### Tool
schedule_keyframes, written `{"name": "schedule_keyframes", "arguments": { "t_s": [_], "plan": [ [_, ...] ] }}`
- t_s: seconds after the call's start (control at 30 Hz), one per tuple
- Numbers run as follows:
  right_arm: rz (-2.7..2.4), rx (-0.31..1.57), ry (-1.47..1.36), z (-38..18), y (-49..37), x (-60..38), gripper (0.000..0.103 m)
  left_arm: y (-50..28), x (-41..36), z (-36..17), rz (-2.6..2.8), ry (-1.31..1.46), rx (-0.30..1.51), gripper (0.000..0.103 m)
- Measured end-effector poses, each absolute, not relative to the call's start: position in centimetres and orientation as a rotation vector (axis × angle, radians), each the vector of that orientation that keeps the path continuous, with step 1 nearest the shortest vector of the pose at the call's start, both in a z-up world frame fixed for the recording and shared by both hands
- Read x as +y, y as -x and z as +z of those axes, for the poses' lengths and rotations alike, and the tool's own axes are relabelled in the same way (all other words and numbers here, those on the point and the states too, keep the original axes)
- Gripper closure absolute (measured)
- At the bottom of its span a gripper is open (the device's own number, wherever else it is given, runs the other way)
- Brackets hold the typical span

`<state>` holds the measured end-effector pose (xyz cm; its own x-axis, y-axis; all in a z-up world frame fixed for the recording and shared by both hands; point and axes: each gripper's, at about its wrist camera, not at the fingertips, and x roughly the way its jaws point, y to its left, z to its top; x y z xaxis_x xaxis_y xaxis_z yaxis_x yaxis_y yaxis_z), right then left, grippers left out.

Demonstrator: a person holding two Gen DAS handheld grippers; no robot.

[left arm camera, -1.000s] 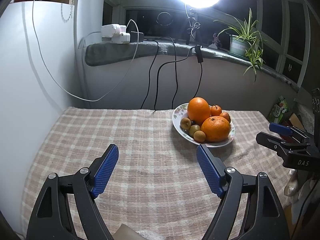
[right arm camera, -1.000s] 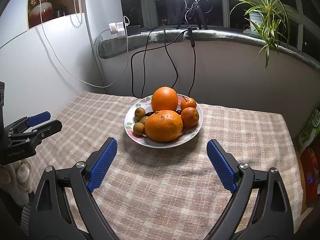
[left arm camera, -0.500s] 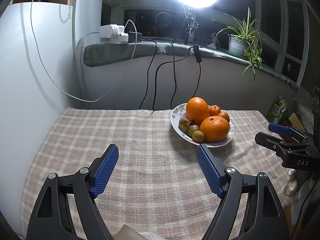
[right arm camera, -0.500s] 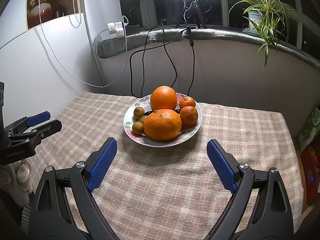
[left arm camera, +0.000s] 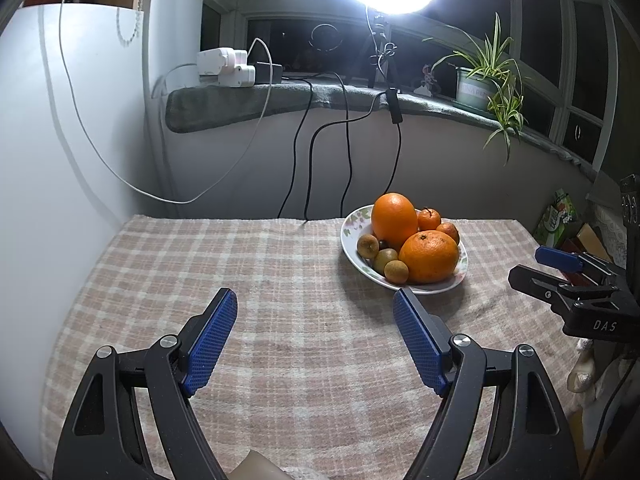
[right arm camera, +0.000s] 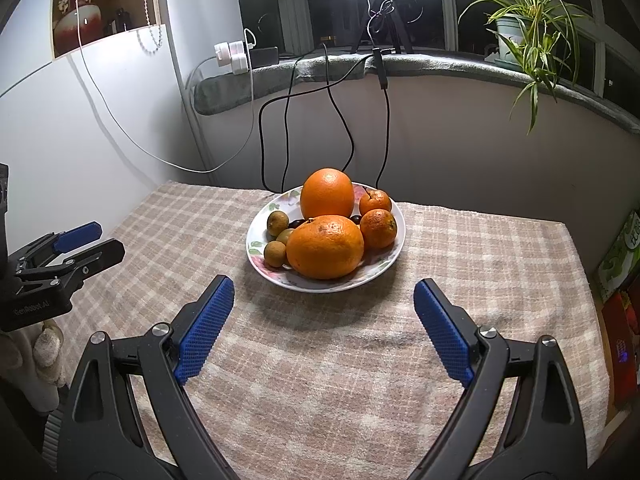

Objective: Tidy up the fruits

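The fruit sits piled on a flowered plate (right arm camera: pixel 394 252) toward the back of the checked tablecloth (right arm camera: pixel 328 360): two big oranges (right arm camera: pixel 325 246), two small tangerines (right arm camera: pixel 378 228) and three brownish little fruits (right arm camera: pixel 275 253). Something dark lies between them, too hidden to name. The right gripper (right arm camera: pixel 324 328) hovers just short of the plate, jaws spread wide, holding nothing. The left gripper (left arm camera: pixel 314 340) is equally wide open and empty, off to the plate's left. "DAS" reads on the right gripper's body in the left view.
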<state>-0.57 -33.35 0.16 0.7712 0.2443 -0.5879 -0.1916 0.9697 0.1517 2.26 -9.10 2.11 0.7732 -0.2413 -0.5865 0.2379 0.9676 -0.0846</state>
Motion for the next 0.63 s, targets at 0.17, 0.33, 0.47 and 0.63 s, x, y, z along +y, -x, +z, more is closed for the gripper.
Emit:
{"name": "schedule_keyframes", "arguments": {
  "t_s": [0.17, 0.33, 0.47, 0.63],
  "plan": [
    [0.237, 0.653, -0.085, -0.06, 0.49, -33.30, 0.010, -2.30, -9.16, 2.01, -0.261, 0.001, 0.632, 0.023],
    [0.237, 0.654, -0.086, -0.13, 0.43, -33.28, 0.010, -2.30, -9.32, 1.98, -0.267, -0.007, 0.626, 0.023],
    [0.237, 0.654, -0.087, -0.14, 0.43, -33.29, 0.010, -2.30, -9.40, 1.93, -0.271, -0.007, 0.628, 0.023],
    [0.237, 0.658, -0.091, -0.31, 0.38, -33.38, 0.010, -2.40, -9.46, 1.86, -0.271, -0.009, 0.633, 0.023]
  ]
}}
